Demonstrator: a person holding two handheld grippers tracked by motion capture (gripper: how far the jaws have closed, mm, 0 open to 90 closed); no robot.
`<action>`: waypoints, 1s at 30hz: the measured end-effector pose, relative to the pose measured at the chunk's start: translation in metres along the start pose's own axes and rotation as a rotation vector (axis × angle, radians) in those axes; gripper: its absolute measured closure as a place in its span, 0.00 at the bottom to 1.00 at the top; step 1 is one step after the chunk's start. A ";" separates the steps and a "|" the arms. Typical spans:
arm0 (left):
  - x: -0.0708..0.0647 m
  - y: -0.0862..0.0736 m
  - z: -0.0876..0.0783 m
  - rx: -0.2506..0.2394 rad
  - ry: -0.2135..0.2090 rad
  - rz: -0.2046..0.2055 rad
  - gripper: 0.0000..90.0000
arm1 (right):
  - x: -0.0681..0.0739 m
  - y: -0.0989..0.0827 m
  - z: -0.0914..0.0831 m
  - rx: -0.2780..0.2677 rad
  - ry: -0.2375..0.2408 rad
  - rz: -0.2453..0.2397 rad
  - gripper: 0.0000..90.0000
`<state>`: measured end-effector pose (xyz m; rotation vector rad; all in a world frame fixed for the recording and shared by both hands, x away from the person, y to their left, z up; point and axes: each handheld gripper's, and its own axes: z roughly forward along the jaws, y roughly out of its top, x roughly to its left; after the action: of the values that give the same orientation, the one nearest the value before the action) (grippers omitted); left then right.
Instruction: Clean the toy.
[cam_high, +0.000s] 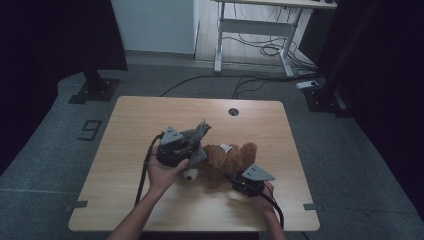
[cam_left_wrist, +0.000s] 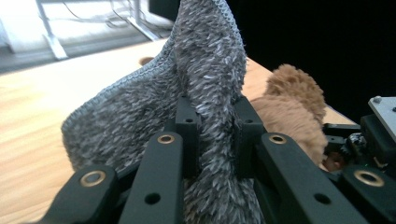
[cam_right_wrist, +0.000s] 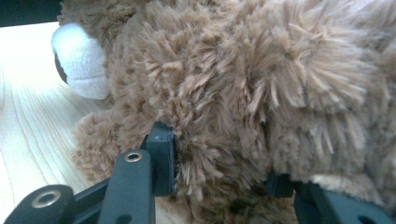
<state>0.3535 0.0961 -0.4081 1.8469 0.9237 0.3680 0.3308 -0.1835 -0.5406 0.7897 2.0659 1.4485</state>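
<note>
**Both grippers clamped: grey cloth in the left, brown bear in the right**

High view. A light wooden rectangular table (cam_high: 130, 120) carries a brown plush teddy bear (cam_high: 225, 162) lying just right of centre, its white snout (cam_high: 189, 175) at the bear's 8 o'clock. The left gripper (cam_high: 192, 137) sits at the bear's 10 o'clock, held in the person's left hand (cam_high: 162, 175), and bears a fuzzy grey knitted cloth (cam_high: 200, 131) that stands up from its tip toward 1 o'clock. The right gripper (cam_high: 239, 176) lies at the bear's 5 o'clock, against its body, with the right hand (cam_high: 265, 197) behind it. A round cable hole (cam_high: 233, 111) marks the tabletop at 12 o'clock from the bear.

Left gripper view. The jaws are nearly together, pinching a fold of the grey cloth (cam_left_wrist: 205, 70) between the pads; the cloth rises toward 12 o'clock and spreads toward 9 o'clock. The bear (cam_left_wrist: 294, 112) lies at 3 o'clock, with the right gripper (cam_left_wrist: 369, 140) beside it.

Right gripper view. The jaws are drawn in on the bear's fur (cam_right_wrist: 243, 93), pads sunk in the pile. The white snout (cam_right_wrist: 79, 60) shows at 10 o'clock, the table (cam_right_wrist: 28, 121) at 9 o'clock.
</note>
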 end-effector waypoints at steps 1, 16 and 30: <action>-0.002 -0.002 0.011 0.026 -0.005 -0.009 0.85 | 0.000 0.000 0.000 0.000 0.000 0.001 0.61; 0.030 -0.042 0.014 0.070 0.013 -0.096 0.84 | 0.002 -0.001 0.001 -0.002 0.006 -0.002 0.61; 0.081 -0.070 -0.026 0.073 0.158 -0.166 0.84 | 0.000 -0.002 0.002 -0.009 0.007 0.009 0.61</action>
<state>0.3614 0.1870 -0.4696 1.8103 1.2045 0.3861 0.3315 -0.1827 -0.5434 0.7925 2.0625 1.4667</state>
